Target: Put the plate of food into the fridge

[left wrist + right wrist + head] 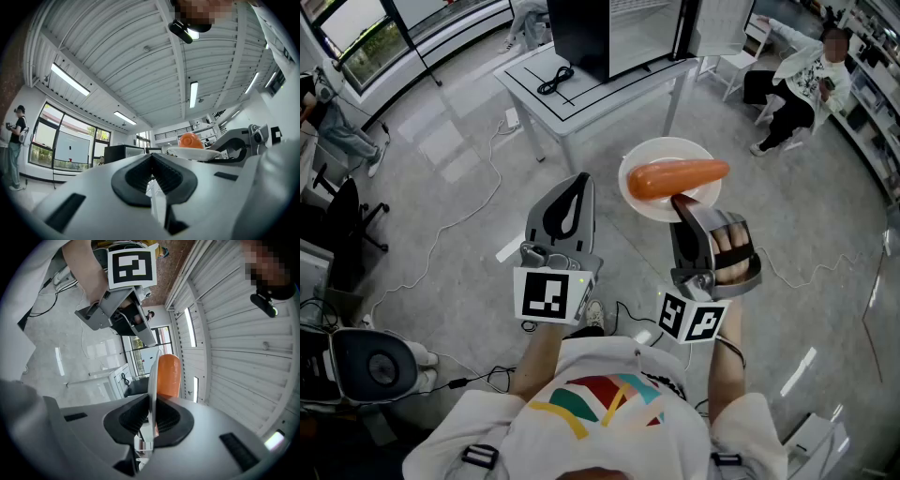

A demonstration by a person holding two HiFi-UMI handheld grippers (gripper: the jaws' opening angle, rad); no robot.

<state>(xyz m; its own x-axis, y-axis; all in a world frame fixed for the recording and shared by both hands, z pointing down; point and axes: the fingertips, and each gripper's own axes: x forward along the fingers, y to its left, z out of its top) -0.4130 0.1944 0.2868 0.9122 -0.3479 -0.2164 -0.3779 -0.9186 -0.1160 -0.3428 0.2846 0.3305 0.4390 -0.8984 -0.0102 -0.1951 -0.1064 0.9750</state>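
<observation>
A white plate carries a long orange piece of food. My right gripper is shut on the plate's near rim and holds it level above the floor. In the right gripper view the plate's edge sits clamped between the pads, with the orange food beyond. My left gripper hangs beside it on the left, shut and holding nothing. From the left gripper view the plate and the food show to the right. The black fridge stands on a white table ahead.
A black cable lies on the table beside the fridge. A person sits on a chair at the far right, another stands at the left. A black office chair and floor cables are to my left.
</observation>
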